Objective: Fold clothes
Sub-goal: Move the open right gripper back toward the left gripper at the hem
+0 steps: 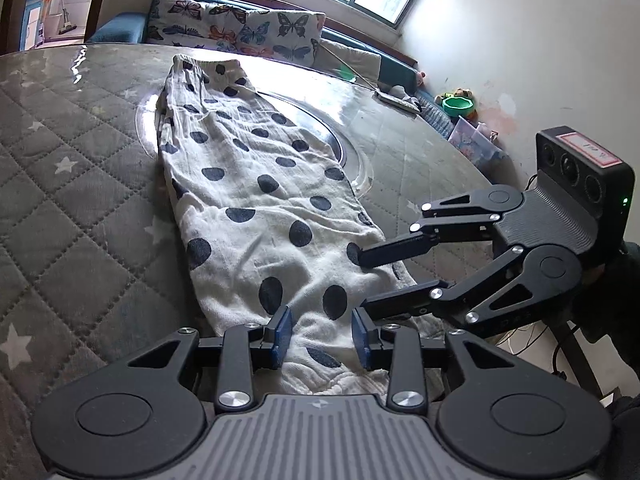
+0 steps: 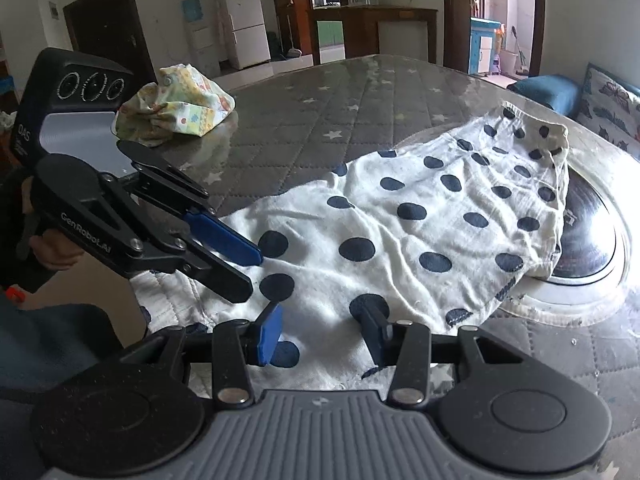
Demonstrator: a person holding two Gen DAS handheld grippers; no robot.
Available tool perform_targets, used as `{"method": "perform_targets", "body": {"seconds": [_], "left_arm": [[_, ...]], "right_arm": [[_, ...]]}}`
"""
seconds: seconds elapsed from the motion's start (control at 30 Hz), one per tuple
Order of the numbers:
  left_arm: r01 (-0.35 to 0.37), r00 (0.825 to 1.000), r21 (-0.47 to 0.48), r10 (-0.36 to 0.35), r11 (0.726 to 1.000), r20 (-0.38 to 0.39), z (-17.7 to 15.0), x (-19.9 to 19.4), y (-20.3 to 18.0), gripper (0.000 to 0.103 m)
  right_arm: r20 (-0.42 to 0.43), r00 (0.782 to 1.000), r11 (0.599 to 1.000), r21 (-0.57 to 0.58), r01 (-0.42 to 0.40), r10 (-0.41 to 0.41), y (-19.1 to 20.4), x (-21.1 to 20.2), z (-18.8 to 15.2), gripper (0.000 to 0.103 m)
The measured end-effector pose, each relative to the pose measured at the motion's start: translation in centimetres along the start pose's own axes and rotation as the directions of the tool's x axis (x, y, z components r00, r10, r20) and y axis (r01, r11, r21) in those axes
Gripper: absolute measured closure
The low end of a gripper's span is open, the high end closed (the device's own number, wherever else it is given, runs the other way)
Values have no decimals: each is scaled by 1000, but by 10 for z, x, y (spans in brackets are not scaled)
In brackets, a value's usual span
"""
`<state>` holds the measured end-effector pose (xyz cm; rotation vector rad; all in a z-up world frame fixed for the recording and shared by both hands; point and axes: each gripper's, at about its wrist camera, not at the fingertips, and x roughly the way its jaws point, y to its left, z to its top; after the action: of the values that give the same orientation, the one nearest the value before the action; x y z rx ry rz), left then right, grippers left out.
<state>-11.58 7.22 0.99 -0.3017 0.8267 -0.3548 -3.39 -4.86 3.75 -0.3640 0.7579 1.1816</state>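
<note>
A white garment with dark blue dots lies flat and lengthwise on the quilted grey table; it also shows in the right wrist view. My left gripper is open, its blue pads either side of the garment's near end, just above the cloth. It shows from the side in the right wrist view. My right gripper is open over the same near end, beside the left one. In the left wrist view the right gripper comes in from the right over the garment's edge.
A crumpled pastel patterned cloth lies at the far left of the table. A round glass turntable sits under the garment's far half. A butterfly-print cushion and a sofa stand behind the table.
</note>
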Motion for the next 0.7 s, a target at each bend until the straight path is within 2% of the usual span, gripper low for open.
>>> {"method": "perform_targets", "body": {"seconds": [0.13, 0.37, 0.53, 0.7], "left_arm": [[0, 1000, 4, 0, 1000, 7, 3, -3, -2, 65], [4, 999, 29, -5, 1000, 34, 10, -9, -10, 60], [-9, 1000, 46, 7, 999, 25, 17, -5, -13, 52], [-26, 999, 49, 25, 998, 22, 29, -2, -11, 45]], "right_arm": [[-21, 1000, 1000, 25, -1, 2, -2, 6, -5, 59], [-20, 999, 999, 9, -31, 31, 2, -13, -3, 59], [-50, 998, 999, 31, -41, 42, 0, -10, -8, 59], [-15, 1000, 998, 57, -21, 21, -12, -19, 1, 50]]}}
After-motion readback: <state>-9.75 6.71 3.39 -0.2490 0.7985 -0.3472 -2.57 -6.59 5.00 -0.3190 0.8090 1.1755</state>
